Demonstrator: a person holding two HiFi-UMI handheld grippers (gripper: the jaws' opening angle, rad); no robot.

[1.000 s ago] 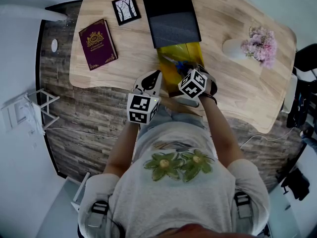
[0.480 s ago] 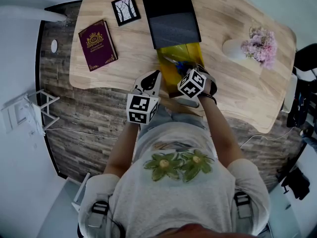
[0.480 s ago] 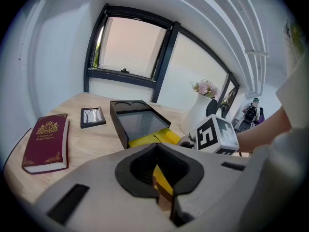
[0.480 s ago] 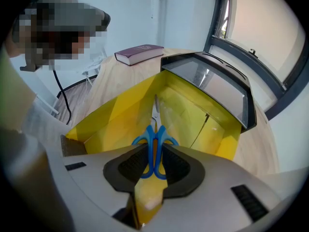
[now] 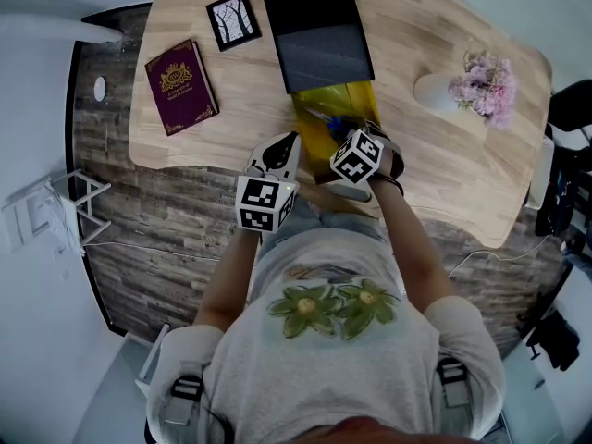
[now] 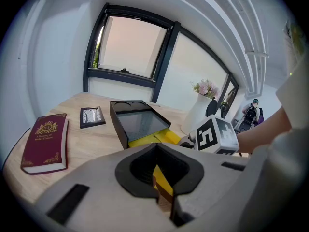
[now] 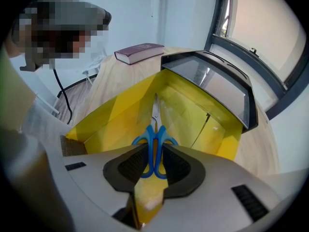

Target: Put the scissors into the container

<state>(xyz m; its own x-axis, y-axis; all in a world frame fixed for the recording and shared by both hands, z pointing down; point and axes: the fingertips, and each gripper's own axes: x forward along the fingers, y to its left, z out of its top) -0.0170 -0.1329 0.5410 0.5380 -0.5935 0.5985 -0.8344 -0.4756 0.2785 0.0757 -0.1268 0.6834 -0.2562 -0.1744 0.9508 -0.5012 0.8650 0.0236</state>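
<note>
Two-handed loading of a box, seen from the head and from both grippers. The right gripper (image 7: 153, 164) is clamped on the blue handles of the scissors (image 7: 155, 138). It holds them blades forward, so the closed steel tips lead the way down into the open yellow container (image 7: 116, 112). The scissors hang over the container's near end, apparently above its floor and not yet let go. Holding by the handles keeps the blades clear of the walls and should let the tool drop flat once the jaws part.

The left gripper (image 6: 161, 180) sits at the container's near left corner. Its jaws are closed on a thin yellow strip, apparently the container's edge. This is judged to be a steadying hold, so the light box neither slides nor tips on the wooden surface (image 5: 416, 35).

The black lid (image 7: 217, 86) lies at the container's far end, leaving the mouth open. A red book (image 5: 180, 83) and a vase (image 5: 439, 89) stand well apart from the work.
</note>
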